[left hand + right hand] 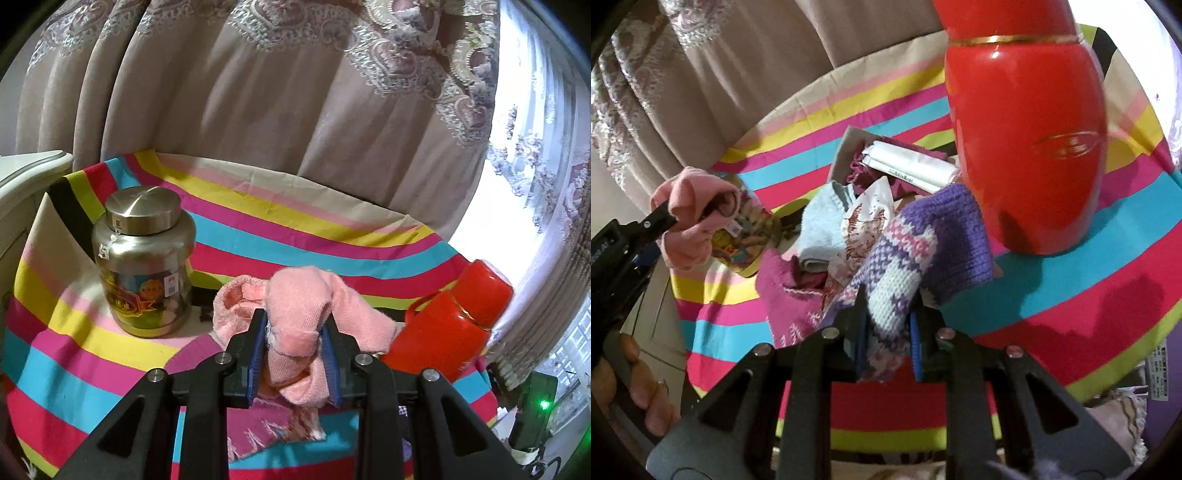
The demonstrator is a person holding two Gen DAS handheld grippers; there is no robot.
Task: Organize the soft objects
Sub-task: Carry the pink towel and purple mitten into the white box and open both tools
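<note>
Two soft items gripped, one per gripper, over the striped table.

Your left gripper [295,332] is clamped on one pink knit piece [295,314], bunched between the blue pads, lifted above the cloth; your right gripper [888,321] is pinched nearly closed on one purple-and-white knit piece [905,266], fabric squeezed between its pads, its far end draped on the pile. Pile [849,221] sits mid-table beside the flask: one light blue piece [823,229], one white printed piece [866,221], one magenta knit [786,291], one folded white cloth [908,162], more underneath you can't count. One red flask [1030,140], upright. One steel jar [144,258], upright, well left of it. One striped tablecloth [258,236]. Curtain [258,110] behind. Your fingers [650,402] show at the lower left.
</note>
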